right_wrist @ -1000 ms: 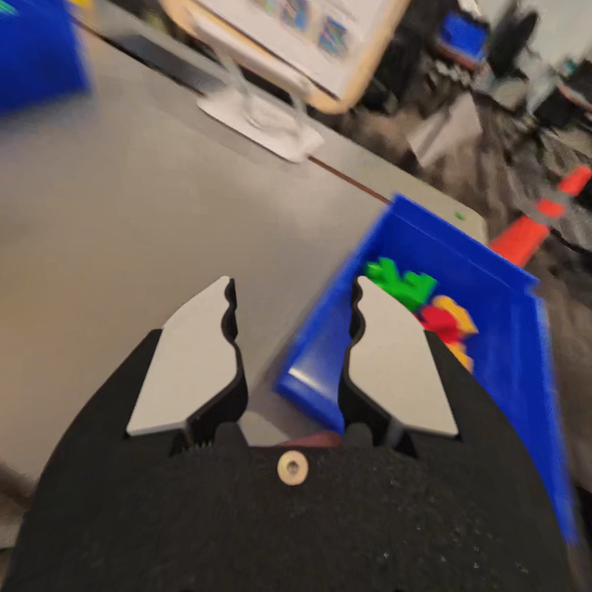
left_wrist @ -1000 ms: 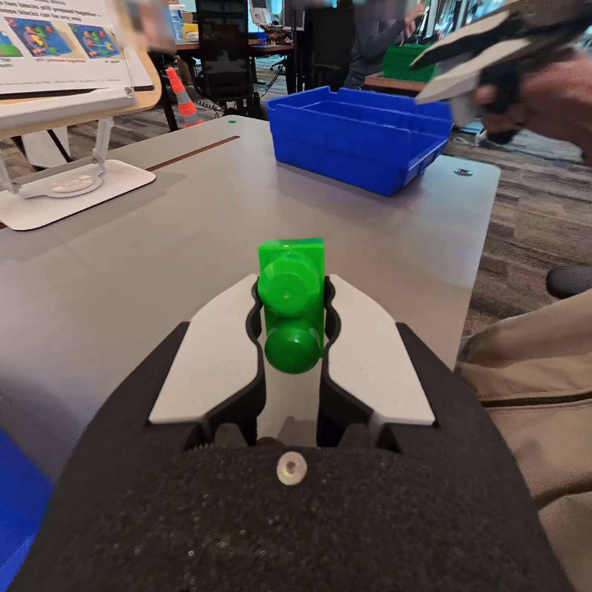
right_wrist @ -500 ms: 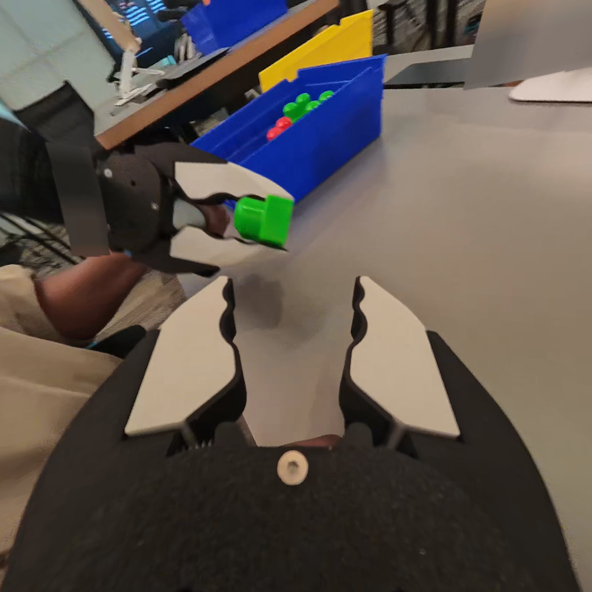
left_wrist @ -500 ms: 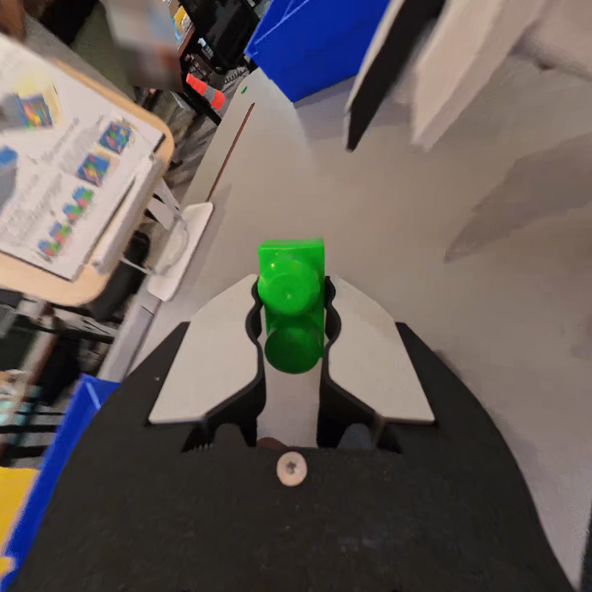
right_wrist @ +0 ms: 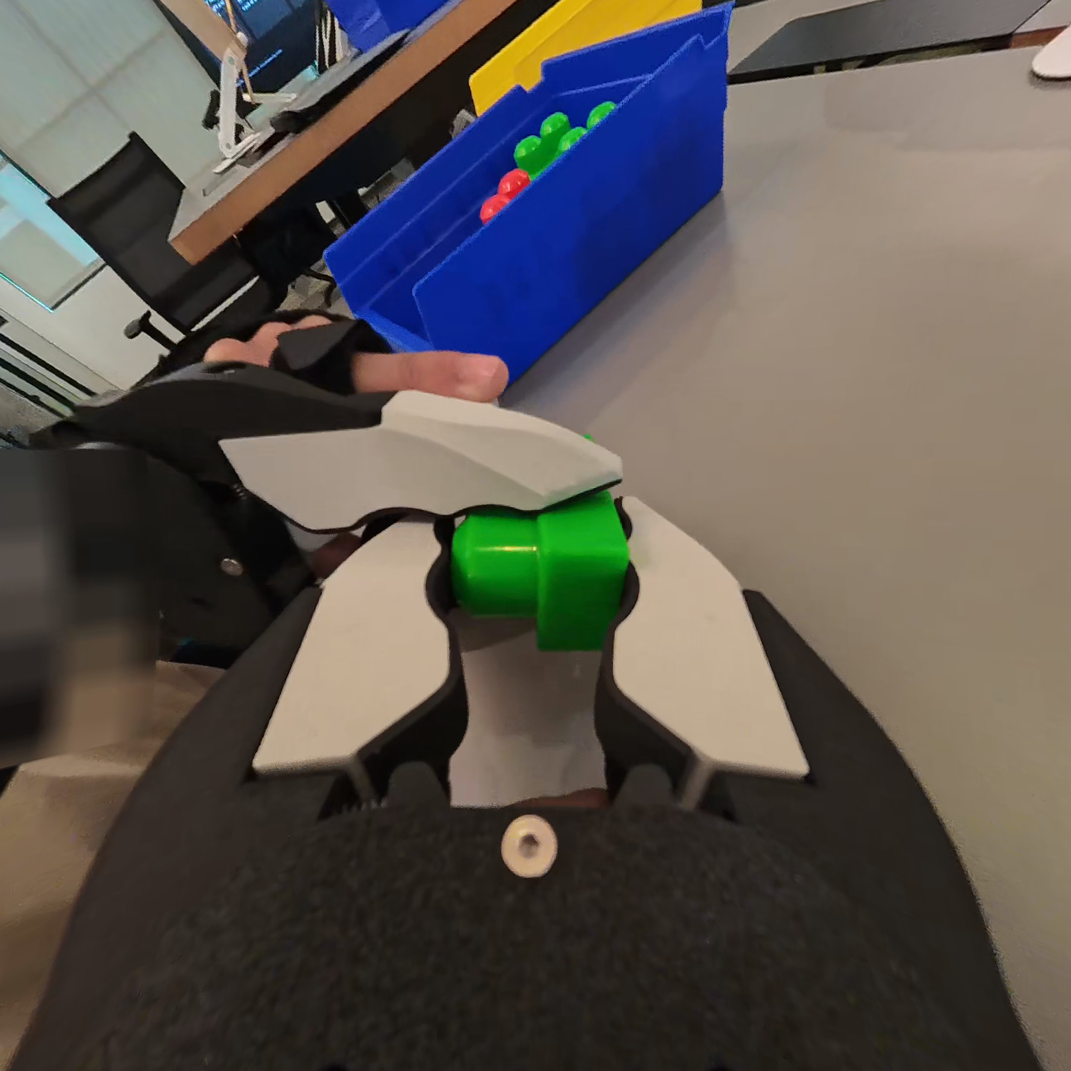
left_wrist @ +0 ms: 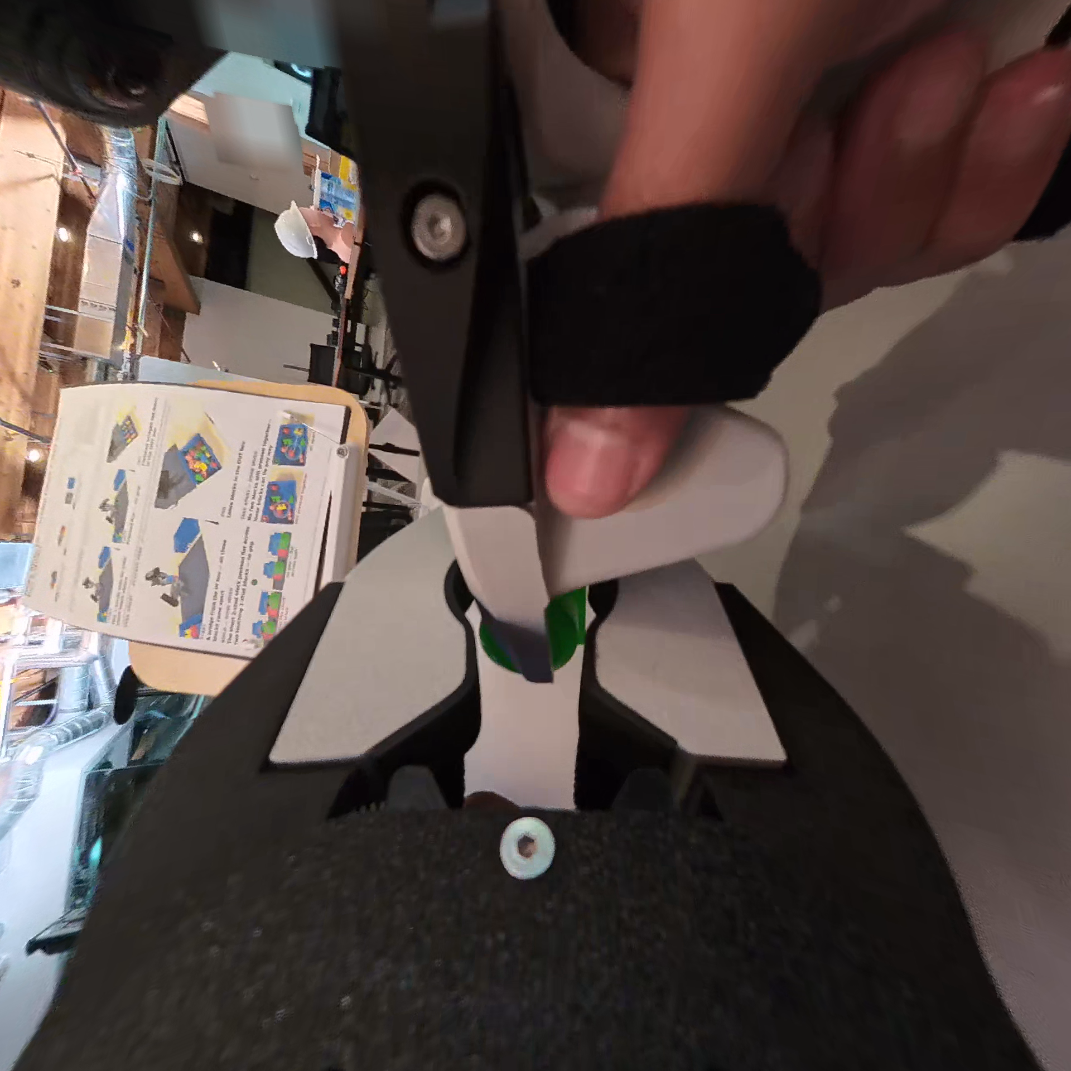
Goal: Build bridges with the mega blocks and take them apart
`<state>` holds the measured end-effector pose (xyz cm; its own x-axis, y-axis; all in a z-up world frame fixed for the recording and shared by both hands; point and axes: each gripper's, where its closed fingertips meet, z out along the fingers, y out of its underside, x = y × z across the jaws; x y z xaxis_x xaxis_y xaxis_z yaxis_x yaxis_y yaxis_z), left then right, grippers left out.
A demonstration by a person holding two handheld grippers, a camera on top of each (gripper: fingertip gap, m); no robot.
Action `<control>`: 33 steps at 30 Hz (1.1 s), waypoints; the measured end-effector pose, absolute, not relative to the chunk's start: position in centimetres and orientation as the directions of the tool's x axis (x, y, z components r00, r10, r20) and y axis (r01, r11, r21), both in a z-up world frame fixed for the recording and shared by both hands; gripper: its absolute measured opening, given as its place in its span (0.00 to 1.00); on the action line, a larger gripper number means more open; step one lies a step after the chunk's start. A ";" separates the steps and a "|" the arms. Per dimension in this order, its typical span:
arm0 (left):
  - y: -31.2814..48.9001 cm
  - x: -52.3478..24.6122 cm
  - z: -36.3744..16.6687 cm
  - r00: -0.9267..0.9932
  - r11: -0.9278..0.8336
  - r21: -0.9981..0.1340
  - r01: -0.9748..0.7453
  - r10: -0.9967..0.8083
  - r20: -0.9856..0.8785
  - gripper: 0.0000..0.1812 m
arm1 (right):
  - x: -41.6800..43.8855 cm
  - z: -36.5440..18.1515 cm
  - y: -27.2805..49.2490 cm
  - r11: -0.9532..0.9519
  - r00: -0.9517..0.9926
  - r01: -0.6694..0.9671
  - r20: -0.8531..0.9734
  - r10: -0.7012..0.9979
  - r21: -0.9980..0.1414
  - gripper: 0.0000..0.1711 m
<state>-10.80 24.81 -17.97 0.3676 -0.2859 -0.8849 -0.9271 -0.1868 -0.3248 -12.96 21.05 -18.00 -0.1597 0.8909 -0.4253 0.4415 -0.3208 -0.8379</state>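
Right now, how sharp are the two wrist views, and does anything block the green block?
Left wrist view: rolled sideways, slight blur, the right gripper and a hand cover most of the green block. Right wrist view: sharper, block clear, blue bin legible, wide-angle bending at the edges.

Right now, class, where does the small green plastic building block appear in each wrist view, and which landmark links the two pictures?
Left wrist view: small green plastic building block, centre, mostly hidden behind the right gripper's grey fingers.
Right wrist view: centre, clearly shown.
Shared landmark: the grey table.
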 end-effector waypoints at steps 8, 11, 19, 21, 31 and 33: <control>24.4 -12.6 -17.6 0.366 -0.225 -0.322 -0.919 -0.193 -0.910 0.25 | -11.7 -17.7 23.1 -0.314 -0.141 0.445 -0.412 0.900 -0.839 0.30; 22.9 -14.9 -17.2 0.505 -0.276 -0.456 -0.846 -0.141 -0.852 0.29 | -10.0 -17.4 25.0 -0.306 -0.101 0.422 -0.379 0.920 -0.854 0.30; 19.4 -18.2 -18.9 0.949 -0.331 -0.905 -0.268 0.071 -0.307 0.49 | -5.1 -17.1 28.2 -0.181 0.051 0.276 -0.174 0.983 -0.944 0.30; 18.6 -18.8 -18.8 0.961 -0.286 -0.943 -0.170 0.163 -0.222 0.51 | -4.3 -17.8 28.5 -0.133 0.096 0.271 -0.111 0.989 -0.953 0.30; 16.0 -20.9 -16.9 0.947 -0.118 -0.993 0.022 0.322 -0.018 0.48 | -3.2 -19.6 29.2 -0.120 0.189 0.299 -0.065 0.980 -0.947 0.30; 16.2 -20.6 -17.2 0.951 -0.125 -0.991 0.042 0.310 0.001 0.48 | -2.8 -19.3 30.2 -0.129 0.229 0.305 -0.059 0.972 -0.944 0.30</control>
